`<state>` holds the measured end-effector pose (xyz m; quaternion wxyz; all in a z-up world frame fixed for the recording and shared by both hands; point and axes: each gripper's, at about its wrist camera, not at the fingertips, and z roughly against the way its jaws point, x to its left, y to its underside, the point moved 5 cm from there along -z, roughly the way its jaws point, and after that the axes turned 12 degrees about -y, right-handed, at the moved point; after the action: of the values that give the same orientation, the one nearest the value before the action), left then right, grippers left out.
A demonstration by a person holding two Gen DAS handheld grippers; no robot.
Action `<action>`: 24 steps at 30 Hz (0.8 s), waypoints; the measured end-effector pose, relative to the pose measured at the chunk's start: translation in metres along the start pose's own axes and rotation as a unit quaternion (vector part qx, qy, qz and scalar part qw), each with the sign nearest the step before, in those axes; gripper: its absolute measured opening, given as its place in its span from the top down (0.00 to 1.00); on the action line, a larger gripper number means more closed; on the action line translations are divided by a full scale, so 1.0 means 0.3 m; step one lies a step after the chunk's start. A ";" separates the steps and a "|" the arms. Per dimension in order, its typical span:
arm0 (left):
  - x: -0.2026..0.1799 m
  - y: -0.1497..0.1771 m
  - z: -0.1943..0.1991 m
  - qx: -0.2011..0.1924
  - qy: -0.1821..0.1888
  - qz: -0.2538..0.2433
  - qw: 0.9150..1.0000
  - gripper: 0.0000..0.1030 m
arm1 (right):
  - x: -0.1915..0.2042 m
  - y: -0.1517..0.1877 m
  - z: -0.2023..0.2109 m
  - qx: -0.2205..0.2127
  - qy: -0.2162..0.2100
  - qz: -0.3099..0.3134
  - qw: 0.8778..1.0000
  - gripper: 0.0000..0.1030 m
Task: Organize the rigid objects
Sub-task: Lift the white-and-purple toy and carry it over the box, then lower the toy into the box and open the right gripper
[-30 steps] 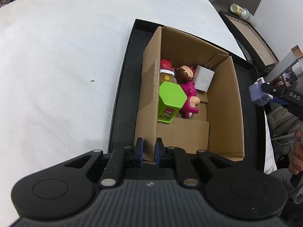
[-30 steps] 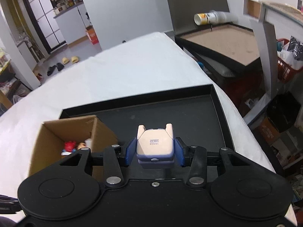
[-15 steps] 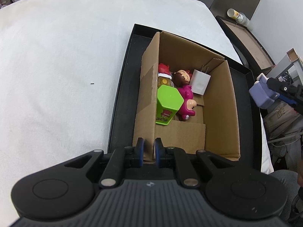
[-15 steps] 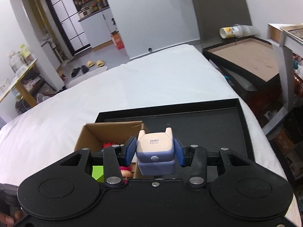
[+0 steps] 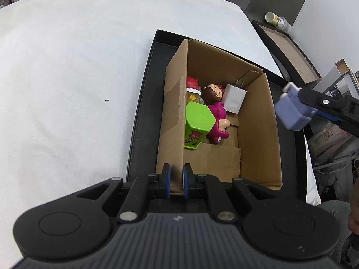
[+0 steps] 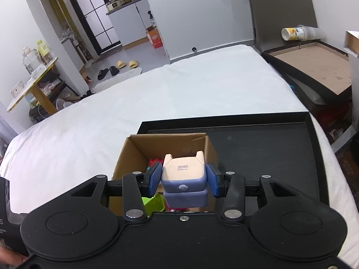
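Observation:
An open cardboard box [image 5: 258,130] stands in a black tray [image 5: 143,103] on a white bed. Inside lie a green hexagonal container [image 5: 197,123], a pink figure [image 5: 218,121], a white charger plug [image 5: 235,97] and a small jar [image 5: 193,94]. My left gripper [image 5: 176,180] is shut on the box's near left wall. My right gripper [image 6: 184,178] is shut on a purple and cream toy figure [image 6: 184,179], held above the box [image 6: 134,150]; it also shows at the box's right side in the left wrist view [image 5: 291,112].
The tray's right part [image 6: 269,152] is bare black. A second tray with a cardboard liner [image 6: 314,65] and a lying cup [image 6: 296,33] sit beyond the bed's right edge. White bedding [image 5: 67,78] spreads to the left.
My right gripper has carried the toy figure left, from over the bare tray to above the box. My left gripper still clamps the box wall.

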<state>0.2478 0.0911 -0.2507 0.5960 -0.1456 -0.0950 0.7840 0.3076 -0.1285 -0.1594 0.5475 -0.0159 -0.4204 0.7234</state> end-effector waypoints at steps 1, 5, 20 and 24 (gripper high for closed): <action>0.001 0.000 -0.001 0.000 0.001 0.000 1.000 0.90 | 0.007 0.006 -0.006 0.002 0.001 0.001 1.000 0.59; 0.005 0.001 -0.003 0.000 0.006 0.000 1.000 0.90 | 0.038 0.021 -0.046 0.011 0.006 0.000 1.000 0.59; 0.017 0.001 -0.008 -0.001 0.021 0.000 1.000 0.90 | 0.106 0.071 -0.173 0.025 0.096 0.059 0.993 0.58; 0.018 0.002 -0.007 -0.002 0.023 0.000 1.000 0.90 | 0.125 0.083 -0.198 0.028 0.118 0.088 0.989 0.58</action>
<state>0.2466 0.0962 -0.2535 0.5974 -0.1650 -0.0829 0.7804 0.3019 -0.0645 -0.1970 0.5272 -0.1228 -0.3294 0.7736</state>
